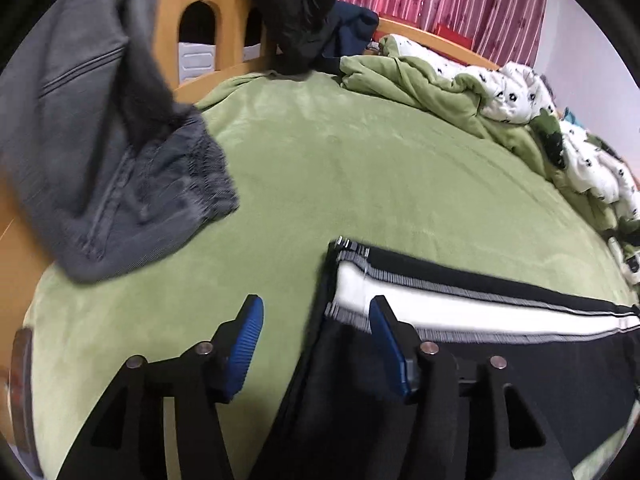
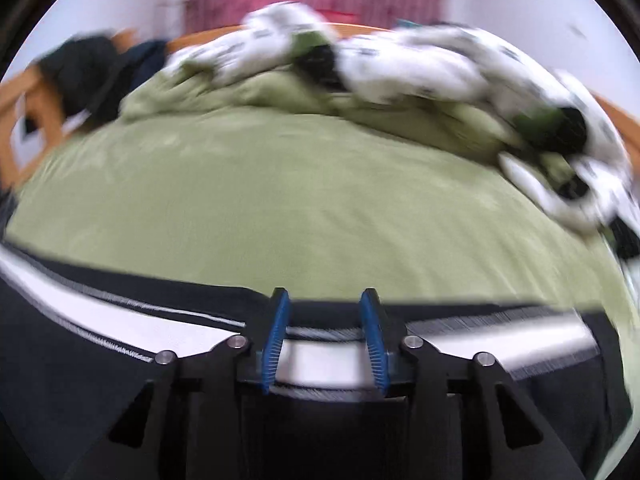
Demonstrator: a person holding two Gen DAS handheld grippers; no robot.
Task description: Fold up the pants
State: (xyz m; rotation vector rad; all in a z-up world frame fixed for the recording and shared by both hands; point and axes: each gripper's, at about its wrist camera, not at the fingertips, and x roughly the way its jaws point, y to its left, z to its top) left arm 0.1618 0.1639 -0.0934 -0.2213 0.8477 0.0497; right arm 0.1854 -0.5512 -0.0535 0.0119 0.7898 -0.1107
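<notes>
Pants (image 1: 460,360) lie under both grippers. Left gripper (image 1: 316,344), fingers spread wide, sits at their side edge; right gripper (image 2: 326,340), also spread, over the striped band. Bare green bed (image 1: 360,168) ahead.

pants (image 1: 480,360) on bed (image 1: 360,160), quilt (image 1: 520,92) behind, jeans (image 1: 100,160) left

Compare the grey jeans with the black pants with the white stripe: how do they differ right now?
The grey jeans hang crumpled at the left; the black pants lie flat on the green bed cover. The jeans are plain grey denim; the pants carry a white side stripe. The jeans are away from both tools; the left tool straddles the pants' edge.
</notes>
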